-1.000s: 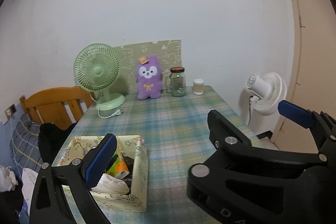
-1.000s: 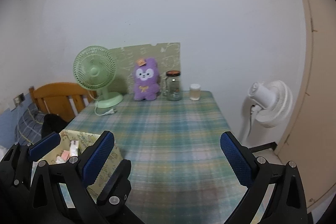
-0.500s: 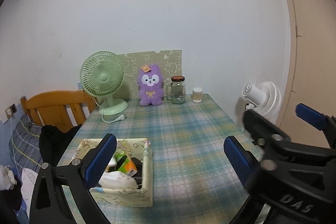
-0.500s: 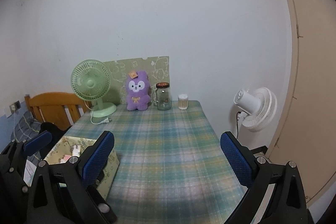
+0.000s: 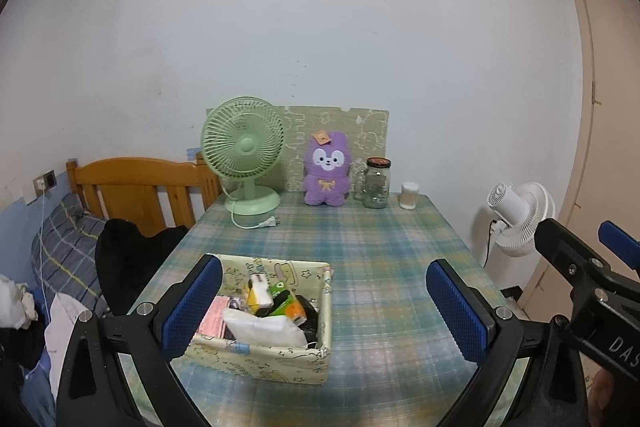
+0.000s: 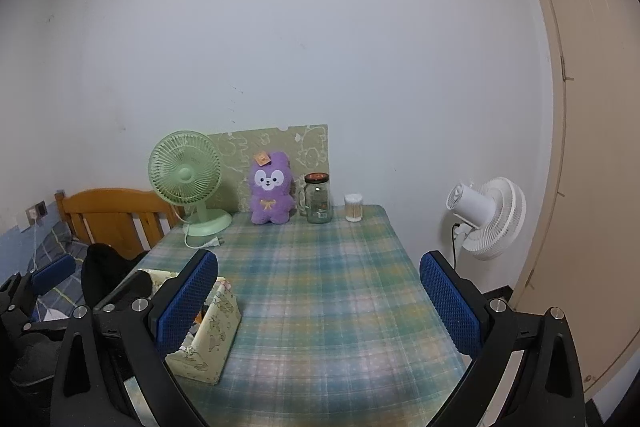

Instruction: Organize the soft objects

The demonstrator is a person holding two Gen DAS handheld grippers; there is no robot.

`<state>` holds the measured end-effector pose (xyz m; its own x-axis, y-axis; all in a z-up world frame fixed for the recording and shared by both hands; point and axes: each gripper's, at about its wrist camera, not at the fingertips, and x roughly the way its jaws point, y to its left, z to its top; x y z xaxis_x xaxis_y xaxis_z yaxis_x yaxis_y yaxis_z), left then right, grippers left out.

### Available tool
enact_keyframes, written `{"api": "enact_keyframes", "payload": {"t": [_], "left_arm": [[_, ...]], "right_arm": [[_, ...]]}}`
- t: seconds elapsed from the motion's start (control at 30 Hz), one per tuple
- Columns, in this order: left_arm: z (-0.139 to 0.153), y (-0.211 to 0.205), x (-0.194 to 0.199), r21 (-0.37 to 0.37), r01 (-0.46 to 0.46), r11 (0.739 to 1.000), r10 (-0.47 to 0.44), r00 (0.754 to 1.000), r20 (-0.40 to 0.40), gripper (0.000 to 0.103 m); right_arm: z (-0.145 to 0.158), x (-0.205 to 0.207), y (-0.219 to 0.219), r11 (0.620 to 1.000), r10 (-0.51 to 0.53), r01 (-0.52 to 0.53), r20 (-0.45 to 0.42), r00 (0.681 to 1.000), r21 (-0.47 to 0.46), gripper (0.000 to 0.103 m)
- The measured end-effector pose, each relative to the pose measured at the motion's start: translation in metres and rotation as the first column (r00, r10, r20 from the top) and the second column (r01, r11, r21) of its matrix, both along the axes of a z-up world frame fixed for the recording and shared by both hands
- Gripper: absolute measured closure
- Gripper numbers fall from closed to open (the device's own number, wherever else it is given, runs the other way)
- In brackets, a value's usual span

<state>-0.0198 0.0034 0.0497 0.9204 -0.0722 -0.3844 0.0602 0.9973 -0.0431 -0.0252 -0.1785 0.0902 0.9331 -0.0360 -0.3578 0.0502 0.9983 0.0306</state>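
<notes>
A purple plush bunny (image 5: 326, 171) (image 6: 272, 195) sits upright at the far end of the plaid table (image 5: 372, 247), against a patterned board. A patterned fabric box (image 5: 280, 351) (image 6: 216, 327) near the front left holds a white soft pack (image 5: 262, 327), packets and small items. My left gripper (image 5: 324, 307) hangs open above the table's near end, its left finger over the box. My right gripper (image 6: 320, 303) is open too, with nothing between its fingers; part of it shows at the right of the left wrist view (image 5: 580, 267).
A green desk fan (image 5: 244, 155) with a loose plug stands left of the bunny. A glass jar (image 5: 376, 183) and a small cup of swabs (image 5: 410, 195) stand to its right. A white floor fan (image 5: 520, 219) is past the table's right edge. A wooden bed (image 5: 132, 187) lies left.
Both grippers have pulled back and risen, so the table looks farther away. The right gripper has slid out to the right edge of the left wrist view. Both stay open.
</notes>
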Motion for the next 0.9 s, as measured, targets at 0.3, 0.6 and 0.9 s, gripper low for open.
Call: {"api": "enact_keyframes", "payload": {"t": [0.3,0.6,0.9], "left_arm": [[0.001,0.01,-0.007,-0.002,-0.02,1.0,0.02,1.0,0.01,0.0],[0.003,0.017,-0.011,-0.019,-0.037,0.999,0.037,0.999,0.02,0.0],[0.003,0.016,-0.014,-0.008,-0.044,0.999,0.044,0.999,0.023,0.0]], "right_arm": [[0.002,-0.003,0.003,1.0,0.009,-0.009,0.004,1.0,-0.001,0.001],[0.002,-0.005,0.007,1.0,0.003,-0.003,0.008,1.0,-0.028,0.001],[0.002,-0.007,0.008,1.0,0.01,-0.009,0.008,1.0,-0.024,0.001]]}}
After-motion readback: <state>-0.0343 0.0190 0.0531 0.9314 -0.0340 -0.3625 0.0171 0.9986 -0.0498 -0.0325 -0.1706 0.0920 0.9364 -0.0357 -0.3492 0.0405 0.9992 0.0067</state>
